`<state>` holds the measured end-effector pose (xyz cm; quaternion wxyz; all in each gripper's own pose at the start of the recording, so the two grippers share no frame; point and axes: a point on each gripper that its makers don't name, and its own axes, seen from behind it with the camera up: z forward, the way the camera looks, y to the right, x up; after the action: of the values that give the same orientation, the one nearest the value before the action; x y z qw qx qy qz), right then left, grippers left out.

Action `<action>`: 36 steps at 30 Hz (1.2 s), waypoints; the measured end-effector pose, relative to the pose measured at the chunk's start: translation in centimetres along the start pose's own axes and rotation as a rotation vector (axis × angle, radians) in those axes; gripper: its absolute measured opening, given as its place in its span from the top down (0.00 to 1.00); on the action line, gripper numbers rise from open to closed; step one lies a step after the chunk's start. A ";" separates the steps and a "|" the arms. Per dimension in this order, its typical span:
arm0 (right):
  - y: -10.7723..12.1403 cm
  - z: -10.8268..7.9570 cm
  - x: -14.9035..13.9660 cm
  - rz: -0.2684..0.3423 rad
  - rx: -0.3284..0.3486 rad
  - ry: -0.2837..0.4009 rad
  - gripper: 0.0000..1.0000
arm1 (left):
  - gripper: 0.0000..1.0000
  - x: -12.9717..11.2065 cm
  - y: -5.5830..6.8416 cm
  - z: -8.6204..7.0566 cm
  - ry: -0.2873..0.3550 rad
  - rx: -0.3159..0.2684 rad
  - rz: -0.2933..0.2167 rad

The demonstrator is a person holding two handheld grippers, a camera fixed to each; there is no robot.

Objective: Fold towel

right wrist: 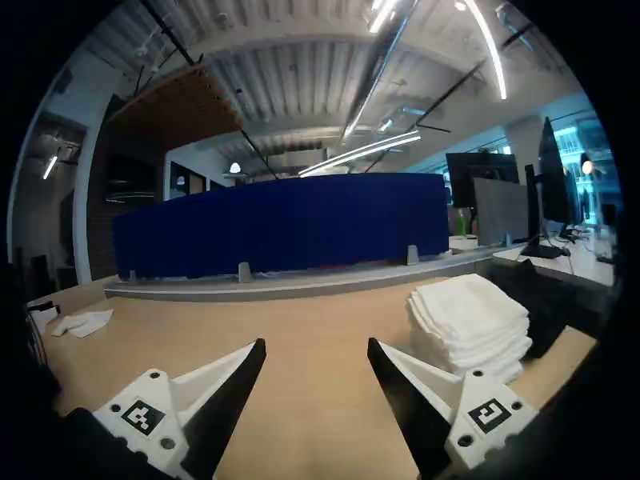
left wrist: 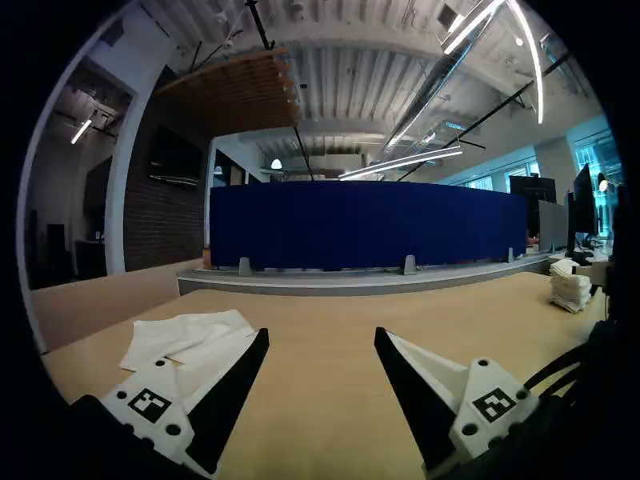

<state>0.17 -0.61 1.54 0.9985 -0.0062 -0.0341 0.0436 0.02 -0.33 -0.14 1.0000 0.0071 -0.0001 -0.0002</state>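
- The left claw (left wrist: pixel 321 332) is released: its two fingers stand wide apart, with nothing between them except the bare counter (left wrist: pixel 416 308).
- Each finger of this claw has a black inner face and a white outer part with a square black-and-white marker.
- Just beyond the left finger lies a single white towel (left wrist: pixel 188 336), spread rather flat on the counter. One layer is folded over another, and its near corner is hidden behind the finger.
- The towel is not touching either fingertip, as far as I can tell.
- Far to the right in the left gripper view, near the counter's edge, stands a stack of folded towels (left wrist: pixel 570 286).
- The right claw (right wrist: pixel 316 342) is also released, its fingers wide apart over the light wooden surface and grasping nothing.
- In the right gripper view the stack of folded towels (right wrist: pixel 468 320) is just beside the right finger, neat and several layers high. Whether it touches the finger I cannot tell.
- Far to the left in this view, well apart from the claw, the single towel (right wrist: pixel 80 322) lies low on the counter and looks a little crumpled.
- Behind the stack there is a dark object (right wrist: pixel 552 312), which I cannot identify.
- A long blue divider panel (left wrist: pixel 360 224) stands upright along the far edge of the counter.
- Monitors (right wrist: pixel 500 208) stand on the right side, past the divider's end.
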 end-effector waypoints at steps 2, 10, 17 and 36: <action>0.1 0.0 -0.1 -0.010 0.001 0.000 0.01 | 0.02 0.0 0.0 0.0 0.000 0.000 0.000; 0.1 -0.5 -0.3 -0.056 0.008 0.008 0.01 | 0.02 0.0 0.0 0.0 0.000 0.000 0.000; 0.1 -1.1 -0.4 -0.065 0.012 0.017 0.01 | 0.02 -0.1 0.0 0.0 0.000 0.000 0.000; -0.1 -1.7 -0.2 -0.088 0.018 0.068 0.00 | 0.02 0.0 0.0 0.0 0.000 0.000 0.000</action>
<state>0.07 -0.79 -0.16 1.0000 0.0027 -0.0001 -0.0001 -0.02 -0.29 -0.14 1.0000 0.0071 -0.0001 -0.0003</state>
